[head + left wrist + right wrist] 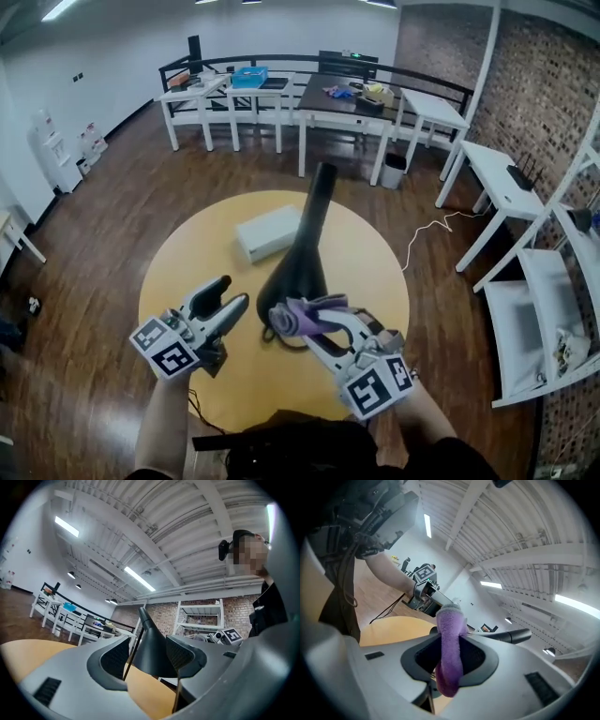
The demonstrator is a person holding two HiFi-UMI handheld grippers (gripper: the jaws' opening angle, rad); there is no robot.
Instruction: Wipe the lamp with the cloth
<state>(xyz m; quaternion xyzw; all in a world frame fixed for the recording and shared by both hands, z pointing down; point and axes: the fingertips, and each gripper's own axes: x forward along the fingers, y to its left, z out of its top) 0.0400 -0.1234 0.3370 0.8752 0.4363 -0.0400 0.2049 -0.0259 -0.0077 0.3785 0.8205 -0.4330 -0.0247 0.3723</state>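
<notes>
Since the right hand-held gripper (pixel 291 315) is clamped on the purple cloth (pixel 451 634), with a fold standing proud above its jaws and a tail hanging below, I treat the wiping stroke as the step in hand. The black lamp (pixel 298 267) sits near the middle of the round yellow desk (pixel 187 253), its wide shade toward me and its narrow neck rising away. A white box (pixel 267 232) lies just beyond it. The cloth is just beside the near edge of the shade, and I cannot tell whether it touches. The left hand-held gripper (pixel 234 292) has its jaws apart and holds nothing. In the left gripper view the shade is framed in the gap, beyond the pads, and a thin dark rod (pixel 131 654) crosses that gap. Procedure, as I judge it: present the exposed fold of cloth to the shade, never the bare jaw tips, since hard plastic could scuff the finish. Apply light pressure only, because the lamp looks top-heavy and may slide or tip on the smooth desk. Bring the left jaws against the shade's side to brace it before stroking. Wipe from the wide rim up toward the neck in overlapping passes. Watch the hanging tail so that it does not snag on the rod.
</notes>
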